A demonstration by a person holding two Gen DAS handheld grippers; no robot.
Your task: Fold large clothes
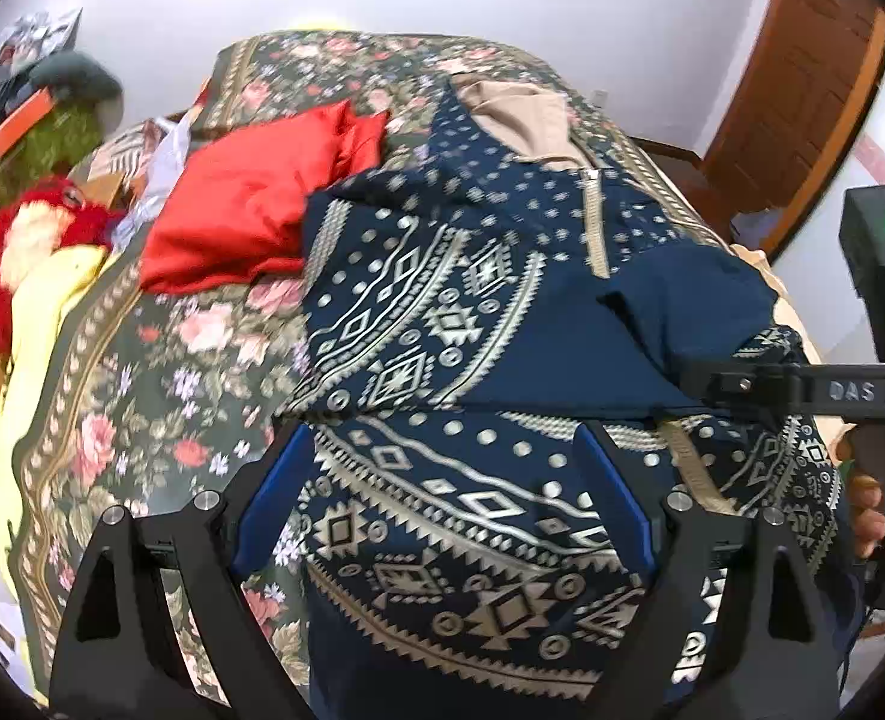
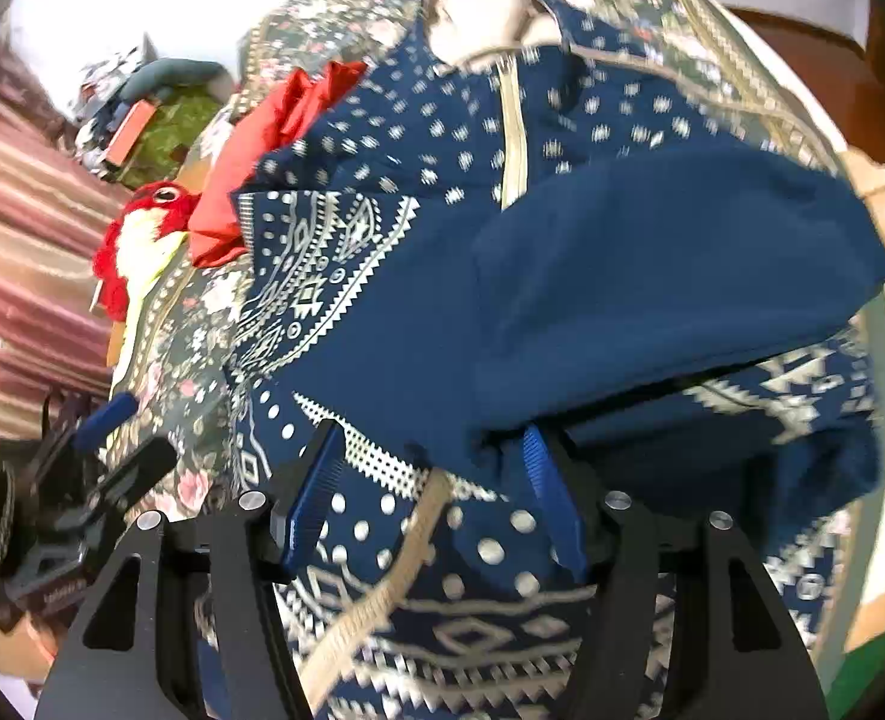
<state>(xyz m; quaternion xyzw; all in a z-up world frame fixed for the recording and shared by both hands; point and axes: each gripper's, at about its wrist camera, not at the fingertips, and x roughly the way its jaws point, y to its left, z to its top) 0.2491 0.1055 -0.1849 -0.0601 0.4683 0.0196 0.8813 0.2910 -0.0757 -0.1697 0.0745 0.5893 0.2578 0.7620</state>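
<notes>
The dress point(image 1: 442, 324), navy with cream geometric print, lies spread over the bed point(image 1: 160, 360) and fills the centre of both views, its beige collar point(image 1: 520, 114) up at twelve o'clock. A zip point(image 1: 592, 222) runs down from that collar. A plain navy flap point(image 1: 670, 312), the fabric's inside face, is turned over the print at three o'clock in the left view; in the right view that same flap point(image 2: 652, 276) is far bigger, taking up the whole middle.

Left gripper point(image 1: 442, 510) sits at six o'clock, blue fingers point(image 1: 274, 492) spread wide, printed cloth showing between them but nothing pinched. Right gripper point(image 2: 436, 504) is low in its own view, fingers point(image 2: 316, 492) apart too, with the flap's hem draped right at the tips; whether they nip it I cannot tell, the gap looks released.

Only the left view catches the right gripper point(image 1: 742, 387) side-on at three o'clock, reaching into the fold. Only the right view shows the left gripper point(image 2: 106, 414) at eight o'clock, off the dress over the floral cover.

Red cloth point(image 1: 250, 204) lies at ten o'clock beside the dress, touching its edge. A red plush toy point(image 1: 28, 240) sits further out at nine. The door point(image 1: 802, 96) shows at two o'clock in the left view; a striped curtain point(image 2: 28, 252) shows only in the right.
</notes>
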